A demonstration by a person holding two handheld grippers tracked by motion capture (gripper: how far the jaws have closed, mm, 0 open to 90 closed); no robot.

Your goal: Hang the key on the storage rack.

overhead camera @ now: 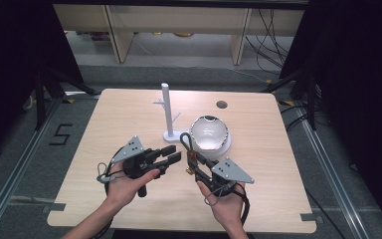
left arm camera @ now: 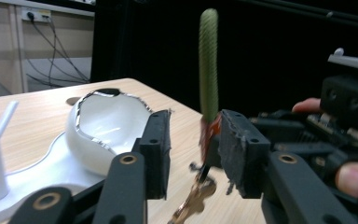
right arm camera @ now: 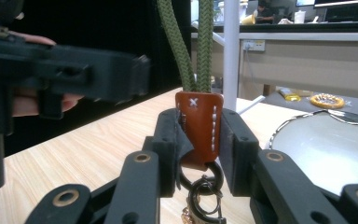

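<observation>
Right gripper view: my right gripper [right arm camera: 198, 149] fingers clamp the brown leather keyring tab [right arm camera: 198, 128] with its green cord loop [right arm camera: 193, 44]; left gripper [left arm camera: 193, 144] gapes empty. Next, I'd guess, the white peg stand [overhead camera: 166, 107].

cord loop [right arm camera: 193, 42] cut off, keys [left arm camera: 193, 200] blurred

Between the black fingers [right arm camera: 170, 140] sits a brown leather tab [right arm camera: 199, 126] with white stitching, its braided cord [right arm camera: 205, 46] olive green. Beyond them, the white bowl [overhead camera: 209, 133] has a dark-flecked rim. The table [overhead camera: 129, 119] is pale woodgrain.
</observation>
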